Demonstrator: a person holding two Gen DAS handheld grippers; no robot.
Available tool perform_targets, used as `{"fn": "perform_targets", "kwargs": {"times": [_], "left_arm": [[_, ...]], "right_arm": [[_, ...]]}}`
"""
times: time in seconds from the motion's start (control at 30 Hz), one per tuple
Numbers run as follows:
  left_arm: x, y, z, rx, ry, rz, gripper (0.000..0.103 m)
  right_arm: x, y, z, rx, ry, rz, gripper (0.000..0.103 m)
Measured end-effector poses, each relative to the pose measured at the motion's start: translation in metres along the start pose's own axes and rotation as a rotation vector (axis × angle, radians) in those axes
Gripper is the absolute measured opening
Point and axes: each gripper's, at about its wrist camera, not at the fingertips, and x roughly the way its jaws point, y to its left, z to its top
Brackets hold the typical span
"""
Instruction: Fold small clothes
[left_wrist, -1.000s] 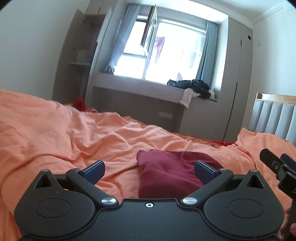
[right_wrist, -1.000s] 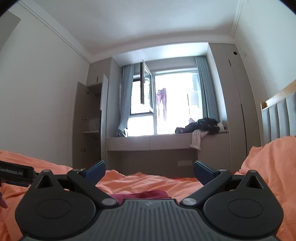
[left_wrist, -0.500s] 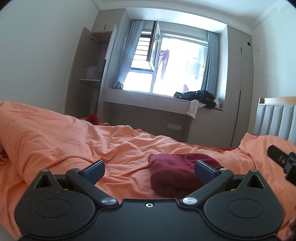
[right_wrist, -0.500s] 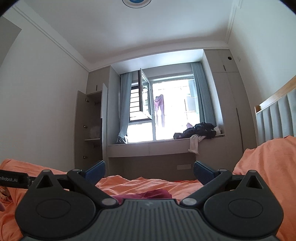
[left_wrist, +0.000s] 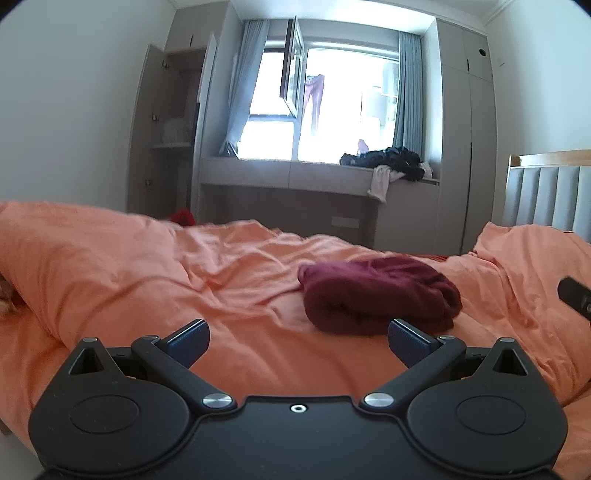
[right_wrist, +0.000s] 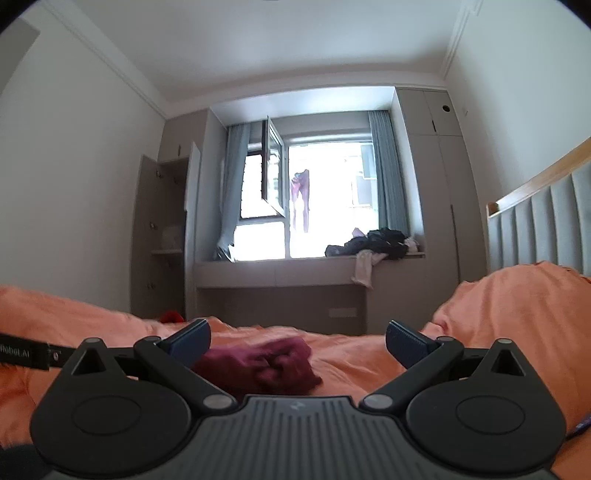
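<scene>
Pulled back from the bed over the last second, both of my cameras now sit farther from the maroon garment (left_wrist: 376, 297), which a second ago filled the space between the left gripper's fingers and now lies beyond them on the orange duvet (left_wrist: 147, 266). My left gripper (left_wrist: 297, 341) hangs with its jaws spread wide and nothing between them; my right gripper (right_wrist: 297, 341) is likewise spread and empty, the garment showing low between its fingers, nearer the left one. The garment rests as a compact, rounded bundle near the middle of the bed, short of the orange pillow (right_wrist: 517, 306) by the grey headboard (left_wrist: 546, 199). The tip of the right gripper shows at the right edge of the left view. Dark clothes (left_wrist: 391, 162) are heaped on the window seat (left_wrist: 295, 177) behind, well apart from the work. I judge the bundle soft, light and limp, likely a knit that will sag and slump once lifted instead of keeping shape, and not slippery on the rumpled cover. Whether this fold is finished I cannot tell; if it needs another pass, I would pinch the near left corner and the thick rolled edge on the right, low against the duvet
</scene>
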Motion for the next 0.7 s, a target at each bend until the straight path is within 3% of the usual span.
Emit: {"fn": "perform_targets", "kwargs": {"times": [0.17, 0.7], "left_arm": [[0.012, 0.001, -0.014, -0.067, 0.027, -0.031, 0.103], [0.025, -0.008, -0.022, 0.038, 0.068, 0.039, 0.103]], "right_arm": [[-0.006, -0.001, -0.016, 0.01, 0.05, -0.009, 0.103], [0.027, -0.005, -0.048, 0.034, 0.15, 0.03, 0.103]]}}
